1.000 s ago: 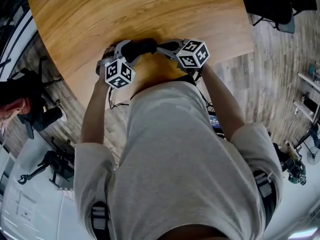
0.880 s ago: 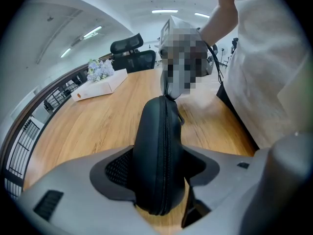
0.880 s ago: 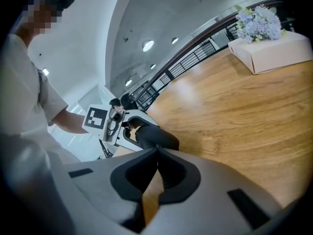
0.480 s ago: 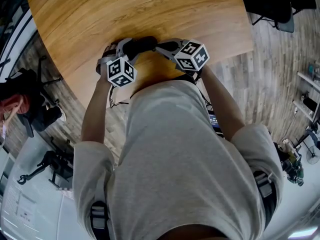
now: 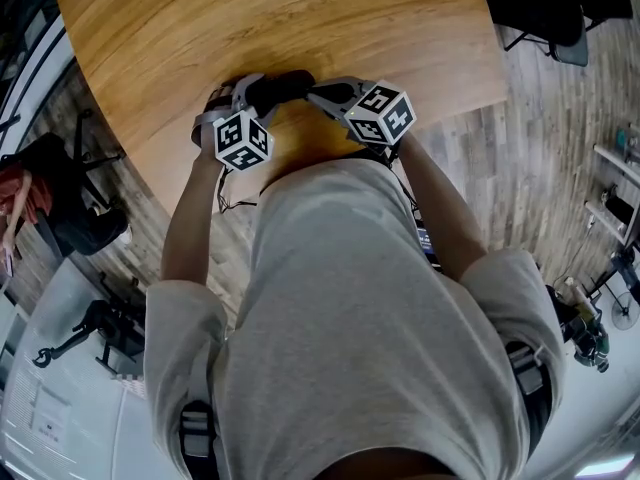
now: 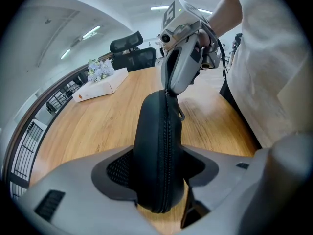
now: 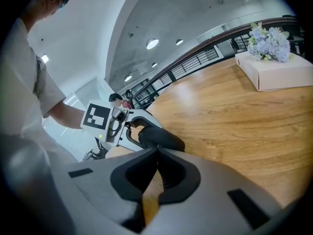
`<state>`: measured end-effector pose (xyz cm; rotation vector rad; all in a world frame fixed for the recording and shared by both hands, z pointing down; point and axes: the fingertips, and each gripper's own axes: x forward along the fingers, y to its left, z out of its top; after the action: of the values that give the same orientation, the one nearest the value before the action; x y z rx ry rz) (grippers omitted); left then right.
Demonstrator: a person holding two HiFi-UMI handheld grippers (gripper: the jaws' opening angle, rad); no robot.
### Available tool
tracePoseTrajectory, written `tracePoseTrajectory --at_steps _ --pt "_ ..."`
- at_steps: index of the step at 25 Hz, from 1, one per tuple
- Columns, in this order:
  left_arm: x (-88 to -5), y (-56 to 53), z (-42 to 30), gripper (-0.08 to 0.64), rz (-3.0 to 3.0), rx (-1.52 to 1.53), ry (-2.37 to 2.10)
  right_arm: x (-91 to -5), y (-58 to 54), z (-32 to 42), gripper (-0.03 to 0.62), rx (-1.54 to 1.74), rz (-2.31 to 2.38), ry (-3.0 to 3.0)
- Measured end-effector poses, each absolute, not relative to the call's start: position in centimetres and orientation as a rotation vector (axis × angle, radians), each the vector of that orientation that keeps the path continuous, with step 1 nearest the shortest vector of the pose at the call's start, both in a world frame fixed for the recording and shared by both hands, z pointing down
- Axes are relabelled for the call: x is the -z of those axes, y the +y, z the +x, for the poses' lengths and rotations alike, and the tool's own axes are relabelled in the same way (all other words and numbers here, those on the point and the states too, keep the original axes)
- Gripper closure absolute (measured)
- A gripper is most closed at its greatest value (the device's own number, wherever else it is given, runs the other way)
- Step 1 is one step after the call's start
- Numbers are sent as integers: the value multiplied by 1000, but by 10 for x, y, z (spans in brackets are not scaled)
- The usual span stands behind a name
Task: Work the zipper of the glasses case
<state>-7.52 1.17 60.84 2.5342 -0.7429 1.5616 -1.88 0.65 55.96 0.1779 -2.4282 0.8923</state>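
The black glasses case (image 5: 283, 88) stands on edge over the near part of the wooden table (image 5: 300, 18). My left gripper (image 5: 250, 93) is shut on the case (image 6: 156, 151), one pad on each flat side, with the zipper line facing the camera. My right gripper (image 6: 168, 91) is shut, its tips pinched at the zipper line on the case's far end; the pull itself is hidden between them. A small loop (image 6: 181, 115) hangs just below that spot. In the right gripper view the closed tips (image 7: 156, 151) touch the case (image 7: 166, 140), and the left gripper (image 7: 134, 129) shows behind it.
A white box with pale flowers (image 7: 276, 70) sits farther along the table (image 6: 100, 84). Black office chairs (image 6: 129, 50) stand beyond the table's far edge. A person (image 5: 20, 193) is on the floor side at the head view's left edge.
Both grippers and the case keep their places. The person at the head view's left edge has shifted farther toward the edge.
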Motion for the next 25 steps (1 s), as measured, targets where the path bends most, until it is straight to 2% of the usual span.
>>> tracePoseTrajectory --at_steps 12,25 --pt "-602 -4 -51 273 2611 -1715 -758 -568 -1 -21 565 -954 161 -2389" --pt "-605 3 -53 291 2584 -1684 -665 -580 -2 -17 565 -878 148 -2360"
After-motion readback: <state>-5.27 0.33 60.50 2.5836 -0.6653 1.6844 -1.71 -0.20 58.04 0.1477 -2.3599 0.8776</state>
